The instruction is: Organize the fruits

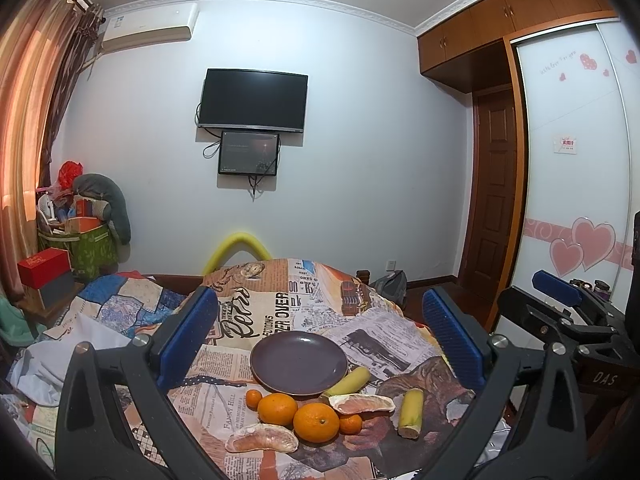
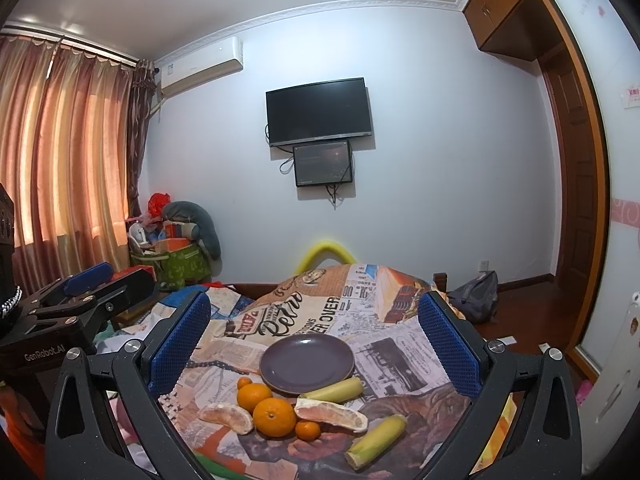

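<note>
Your left tongs (image 1: 320, 344) are spread wide w/ nothing between the blue pads; same for your right tongs (image 2: 314, 344), gaping and empty. Both hang above the near edge of the counter, looking fwd over the fruit. Each shows at the edge of the other's view: right one at far right in left cam, left one at far left in right cam.

Counter is covered w/ a newspaper-print cloth (image 1: 256, 320). On it, centre, a dark purple plate (image 1: 299, 362), nothing on it.

Fruit sits in a cluster just in front of the plate, nearer you:
- small mandarin (image 1: 253, 399) at the plate's front-left rim, touching a large orange (image 1: 277, 409).
- 2nd large orange (image 1: 316, 422) right beside the first, stem dimple facing up.
- another small mandarin (image 1: 351, 424) tucked against that 2nd orange, on its right.
- peeled pomelo segment (image 1: 362, 404), pink flesh, lying just behind the small mandarin.
- 2nd pomelo segment (image 1: 262, 438) nearest you, left of the oranges.
- yellow-green stalk piece (image 1: 348, 382) (can't tell what fruit) lying w/ one end against the plate's front-right rim.
- 2nd stalk piece (image 1: 411, 412) farther right, apart from the cluster, cut end toward you.

Bkgd: dark TV (image 1: 253, 100) on the wall w/ smaller screen (image 1: 248, 153) below it; patchwork bedding (image 1: 120, 304) left of the counter.
</note>
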Demonstrator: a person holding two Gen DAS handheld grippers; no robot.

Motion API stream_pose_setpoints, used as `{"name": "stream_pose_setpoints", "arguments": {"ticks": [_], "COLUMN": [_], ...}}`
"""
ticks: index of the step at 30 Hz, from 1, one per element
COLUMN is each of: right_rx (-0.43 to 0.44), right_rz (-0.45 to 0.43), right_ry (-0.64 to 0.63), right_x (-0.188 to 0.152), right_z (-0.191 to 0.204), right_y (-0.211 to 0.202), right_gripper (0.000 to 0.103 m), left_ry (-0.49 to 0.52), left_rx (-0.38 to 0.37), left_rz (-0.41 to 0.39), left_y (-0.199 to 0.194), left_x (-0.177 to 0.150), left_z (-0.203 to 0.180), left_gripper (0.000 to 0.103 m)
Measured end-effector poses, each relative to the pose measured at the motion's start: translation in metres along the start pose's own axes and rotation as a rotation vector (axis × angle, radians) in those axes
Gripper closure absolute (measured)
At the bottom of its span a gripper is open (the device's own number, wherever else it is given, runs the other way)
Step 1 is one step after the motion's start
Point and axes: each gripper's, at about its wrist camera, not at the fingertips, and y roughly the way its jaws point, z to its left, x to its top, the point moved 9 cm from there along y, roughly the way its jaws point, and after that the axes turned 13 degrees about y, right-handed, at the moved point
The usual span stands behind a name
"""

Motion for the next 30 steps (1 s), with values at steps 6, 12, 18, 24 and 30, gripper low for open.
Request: {"name": "stream_pose_setpoints", "arguments": {"ticks": [6,12,18,24,30], "right_rx": [0.0,0.002,0.002,0.001,0.001], "right_rz": [0.0,0.003,0.002,0.001,0.002], "right_ry": [-0.001,0.003,0.003,0.003,0.004], "right_x": [0.0001,0.0007,0.001,0.0005,0.0], "right_z": [0.0007,0.002,0.002,0.0025,0.002], "right_y": [-0.0008,-0.0009,-0.0009,-0.001,-0.0011], "right_gripper": [0.0,0.0,0.0,0.0,0.0], "left_ry": [-0.002,0.001,0.001,0.0,0.001], "left_rx": [-0.002,-0.004,-0.005,-0.005,-0.006], "left_rz": [0.0,0.003,0.002,0.002,0.002], "left_y": [-0.0001,0.0008,0.0003,0.0002,0.0001], "left_x": [0.0003,-0.0002,-0.001,-0.001,-0.0017], "left_z": [-0.0003,-0.0025,-0.0031,-0.0032,-0.0036], "left_gripper": [0.0,0.0,0.0,0.0,0.0]}}
